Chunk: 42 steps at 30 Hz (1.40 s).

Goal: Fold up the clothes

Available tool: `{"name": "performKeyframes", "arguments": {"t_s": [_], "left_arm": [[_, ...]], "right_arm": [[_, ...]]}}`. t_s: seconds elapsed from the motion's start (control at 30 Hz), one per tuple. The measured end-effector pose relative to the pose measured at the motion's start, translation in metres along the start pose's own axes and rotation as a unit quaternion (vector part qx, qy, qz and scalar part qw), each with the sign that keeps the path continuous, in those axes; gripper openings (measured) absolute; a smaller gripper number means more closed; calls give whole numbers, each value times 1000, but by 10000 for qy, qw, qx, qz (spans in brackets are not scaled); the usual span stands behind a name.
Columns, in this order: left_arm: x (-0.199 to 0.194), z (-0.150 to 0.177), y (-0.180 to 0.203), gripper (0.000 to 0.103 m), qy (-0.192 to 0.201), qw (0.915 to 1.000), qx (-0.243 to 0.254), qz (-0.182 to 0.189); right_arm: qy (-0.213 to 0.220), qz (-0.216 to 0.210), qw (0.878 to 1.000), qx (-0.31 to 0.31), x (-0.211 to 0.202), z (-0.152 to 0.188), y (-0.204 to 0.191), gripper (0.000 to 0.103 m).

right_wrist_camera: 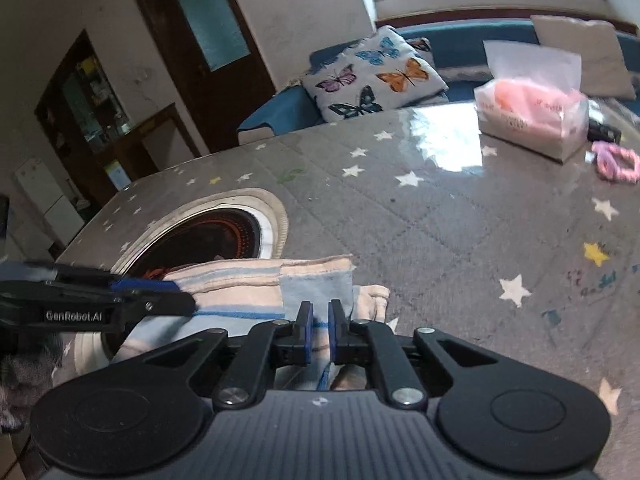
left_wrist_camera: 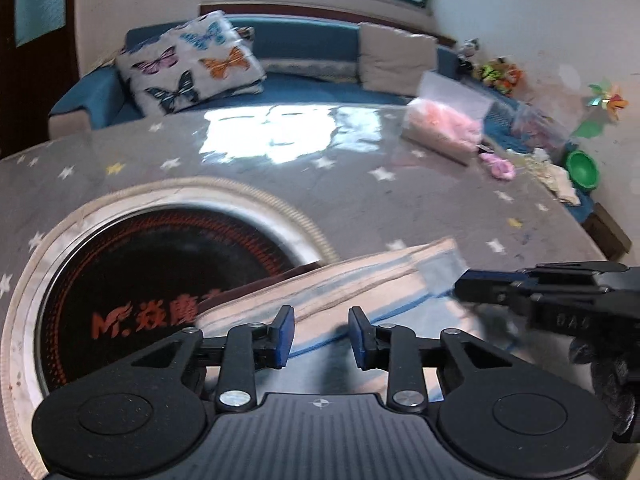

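A folded garment [left_wrist_camera: 332, 288] with cream and light blue stripes lies on the grey star-patterned table, partly over the round black cooktop. It also shows in the right wrist view [right_wrist_camera: 256, 288]. My left gripper [left_wrist_camera: 322, 334] is open, its pads over the garment's near edge. My right gripper [right_wrist_camera: 319, 330] is nearly closed, with a narrow gap over the garment's blue edge; whether it pinches the cloth is unclear. The right gripper enters the left wrist view [left_wrist_camera: 520, 284] at the garment's right end. The left gripper enters the right wrist view [right_wrist_camera: 132, 292] at the garment's left side.
A round black cooktop [left_wrist_camera: 132, 280] is set into the table [left_wrist_camera: 360, 184]. A pink bag in clear plastic [right_wrist_camera: 532, 116] and a pink scrunchie [right_wrist_camera: 616, 162] lie at the far right. A blue sofa with a butterfly pillow [left_wrist_camera: 188, 68] stands behind.
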<state>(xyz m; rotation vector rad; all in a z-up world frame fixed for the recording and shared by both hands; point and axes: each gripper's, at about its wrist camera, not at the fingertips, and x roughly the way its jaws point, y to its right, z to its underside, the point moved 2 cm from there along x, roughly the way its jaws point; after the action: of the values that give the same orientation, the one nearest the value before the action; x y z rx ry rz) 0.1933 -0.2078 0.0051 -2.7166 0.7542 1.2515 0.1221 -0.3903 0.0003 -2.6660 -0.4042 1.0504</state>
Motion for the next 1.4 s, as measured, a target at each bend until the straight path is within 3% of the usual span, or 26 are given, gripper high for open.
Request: {"name": "performKeyframes", "arguments": {"t_s": [0.23, 0.33, 0.63, 0.97, 1.13, 1.3, 1.4], "left_arm": [[4, -2, 25, 32, -15, 9995, 182, 243], [9, -3, 35, 32, -41, 9991, 283, 322], [24, -4, 68, 32, -111, 9955, 699, 634], [48, -6, 85, 32, -75, 9939, 853, 692], [48, -4, 86, 33, 12, 9933, 905, 716], [48, -5, 85, 34, 10, 9930, 916, 739], [49, -4, 86, 36, 9, 9926, 939, 766]], "right_arm": [[121, 61, 9958, -908, -32, 21, -35, 8], [-34, -6, 9925, -1219, -40, 37, -47, 8], [-73, 107, 9918, -1270, -69, 68, -53, 8], [12, 298, 9911, -1295, -91, 97, -56, 8], [-22, 387, 9875, -1526, -93, 95, -64, 9], [242, 295, 9867, -1582, -95, 80, -74, 9], [33, 175, 9849, -1722, -83, 89, -83, 9]]}}
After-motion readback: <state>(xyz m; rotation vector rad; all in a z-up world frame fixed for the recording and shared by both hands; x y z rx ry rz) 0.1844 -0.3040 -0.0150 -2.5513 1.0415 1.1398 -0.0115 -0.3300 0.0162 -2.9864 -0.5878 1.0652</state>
